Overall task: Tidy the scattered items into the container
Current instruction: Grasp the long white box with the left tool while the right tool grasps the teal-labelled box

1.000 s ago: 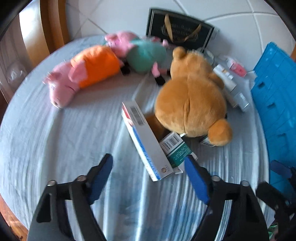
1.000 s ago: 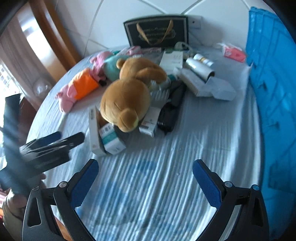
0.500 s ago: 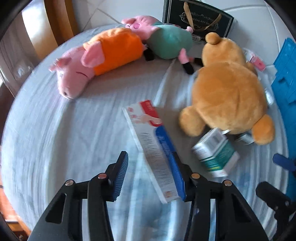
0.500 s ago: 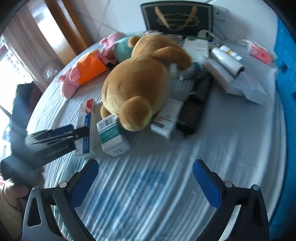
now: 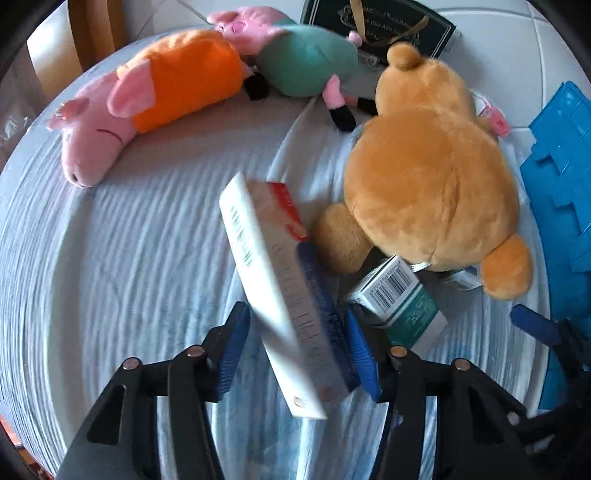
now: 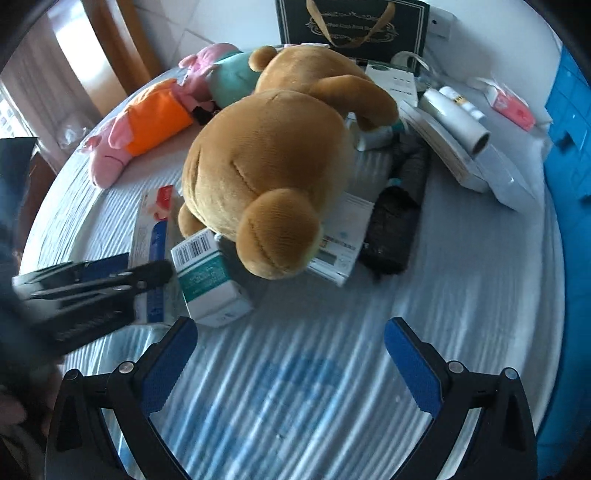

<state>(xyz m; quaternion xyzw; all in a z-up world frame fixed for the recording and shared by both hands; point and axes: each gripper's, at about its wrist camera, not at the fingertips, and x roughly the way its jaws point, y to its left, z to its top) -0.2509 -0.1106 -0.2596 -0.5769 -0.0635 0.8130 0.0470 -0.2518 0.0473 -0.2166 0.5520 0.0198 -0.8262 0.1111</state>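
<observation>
A round table covered in a pale blue ribbed cloth (image 5: 110, 258) holds scattered toys and boxes. At the far left lies a pink plush pig in an orange dress (image 5: 144, 107), its snout toward the table edge. Beside it, further back, lies a second pink plush pig in a teal dress (image 5: 303, 62), in front of a dark green gift bag with gold ribbon handles (image 6: 351, 26).

Near the middle, the left gripper (image 5: 295, 350) pinches a long white toothpaste box with red and blue print (image 5: 273, 288) between its blue pads, the box tilted up off the cloth. Just right of it sits a small green-and-white carton with a barcode (image 5: 399, 302), partly under a large tan plush bear (image 5: 432, 184) lying face down.

The right gripper (image 6: 291, 358) hovers over bare cloth with its jaws spread wide, holding nothing. Right of the bear lie a folded black umbrella (image 6: 399, 214), white boxes and a white cylindrical bottle (image 6: 458, 118). At the far right edge stands the blue plastic crate (image 6: 569, 155).
</observation>
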